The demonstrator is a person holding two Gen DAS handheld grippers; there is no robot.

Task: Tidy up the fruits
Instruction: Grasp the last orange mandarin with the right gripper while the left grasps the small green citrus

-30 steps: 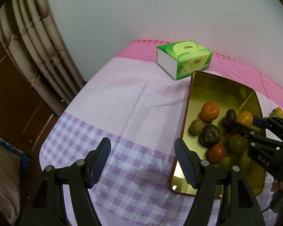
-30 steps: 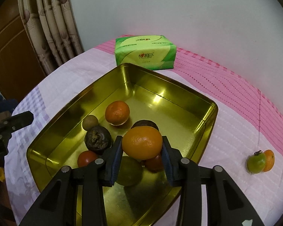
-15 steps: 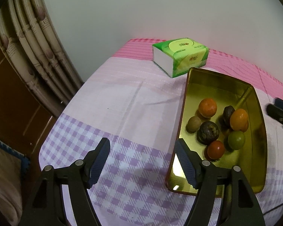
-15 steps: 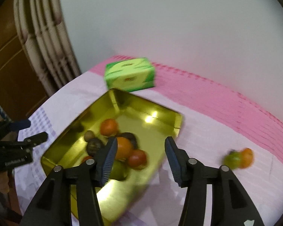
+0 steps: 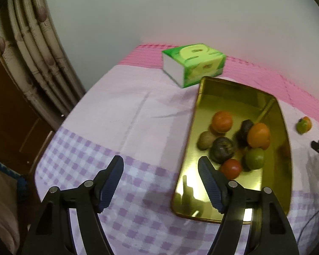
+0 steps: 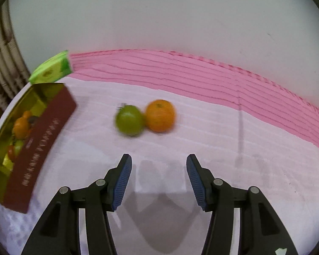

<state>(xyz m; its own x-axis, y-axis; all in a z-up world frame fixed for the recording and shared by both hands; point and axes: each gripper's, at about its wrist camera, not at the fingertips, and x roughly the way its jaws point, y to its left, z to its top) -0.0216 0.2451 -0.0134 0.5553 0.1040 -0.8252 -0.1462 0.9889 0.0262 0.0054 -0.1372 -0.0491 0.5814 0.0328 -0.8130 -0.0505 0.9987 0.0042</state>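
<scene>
Right gripper: fingers apart, nothing between them; I have it low over the cloth, aimed at the two loose fruits
Loose fruits: a green one and an orange lie touching on the cloth, well apart from the tin, ahead of my right fingers; both are blurred
Reading of the aim: the gap points about midway between the pair, slightly toward the orange, so I judge either could be the next pick; I cannot tell which
Left gripper: fingers wide apart and empty, held beside the tin's near left corner, its right finger overlapping the rim in view; I judge it is parked there to steady the tin or wait
Tin contents: fruit sits bunched mid-tin, two oranges and, a kiwi, two dark wrinkled fruits, a green one, a red one; the near end is bare, so there is room
Tissue box: just beyond the tin's far end, no part in the job
Progress: most fruit gathered, two pieces outstanding
Risk: the touching pair may roll when one is gripped
</scene>
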